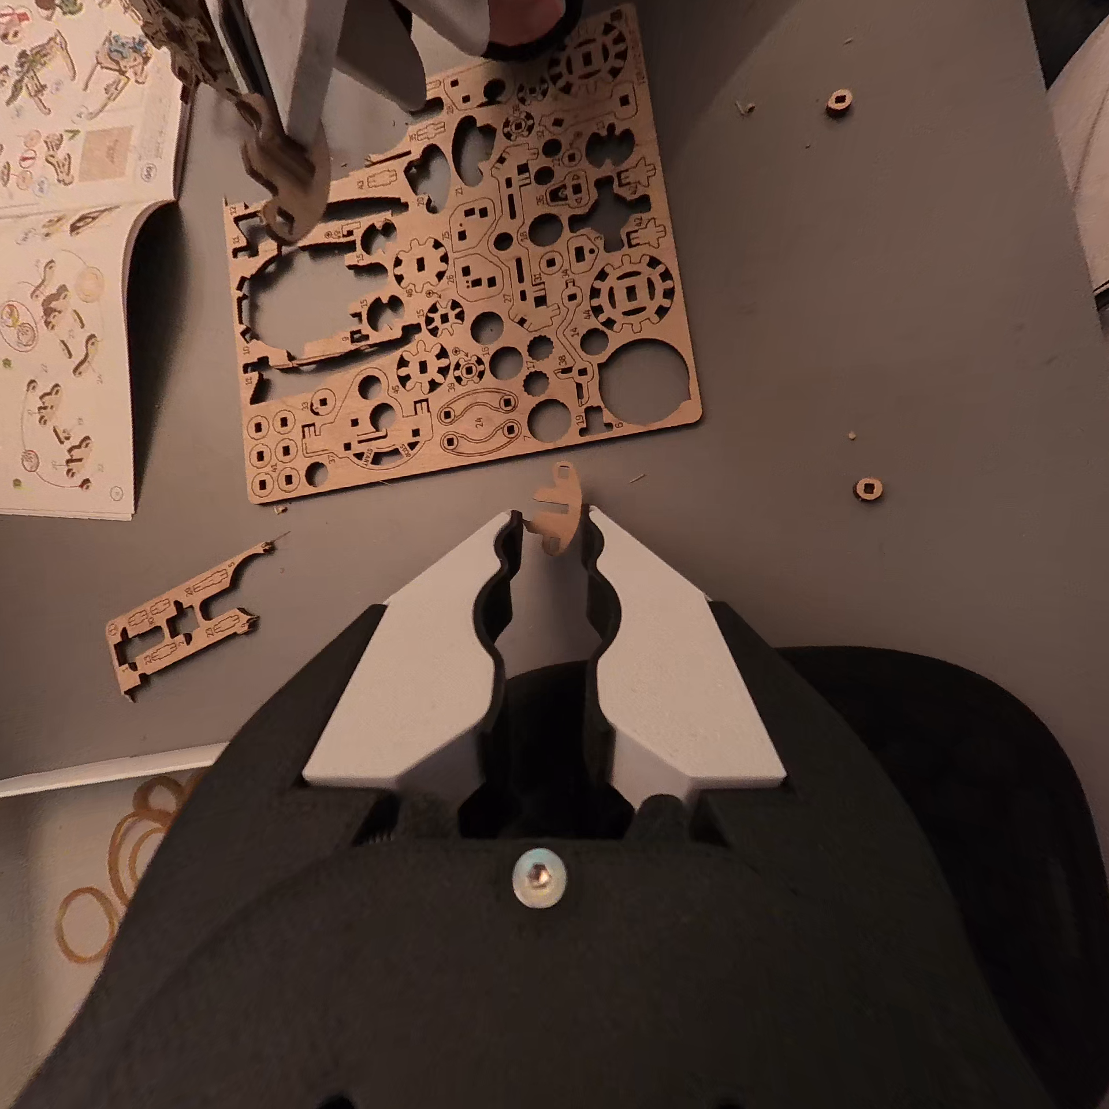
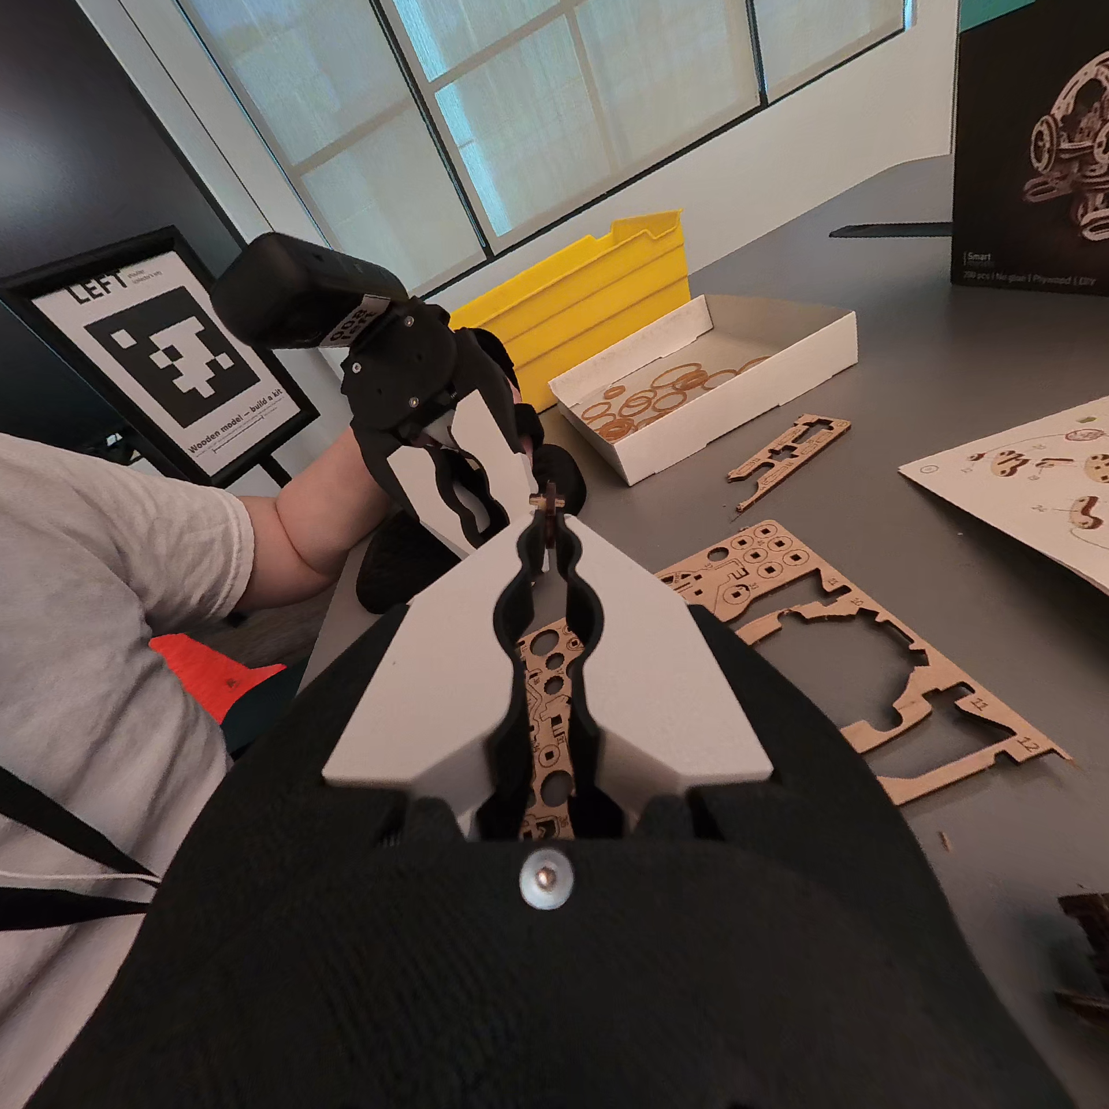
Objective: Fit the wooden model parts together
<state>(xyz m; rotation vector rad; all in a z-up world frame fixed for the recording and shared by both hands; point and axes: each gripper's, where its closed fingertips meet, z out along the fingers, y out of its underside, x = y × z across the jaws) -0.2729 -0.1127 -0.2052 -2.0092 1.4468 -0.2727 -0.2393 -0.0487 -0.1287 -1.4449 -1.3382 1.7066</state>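
The left tool (image 1: 551, 522) points down at the tabletop, its 2 white fingers (image 1: 456, 606) close together and pinching at their tips. The right tool (image 2: 545, 528) reaches toward it, its fingers (image 2: 636, 648) nearly closed, also gripping at the tips. The 2 tools' tips almost meet. A bare forearm (image 2: 300, 528) extends from the left behind the left tool.

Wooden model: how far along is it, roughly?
Partway, I'd guess. The plywood sheet has many empty cut-outs, so parts are already out. In hand: the right gripper holds a partial assembly, the left gripper pinches a small wooden piece. Left: joining them, plus gears still in the sheet.
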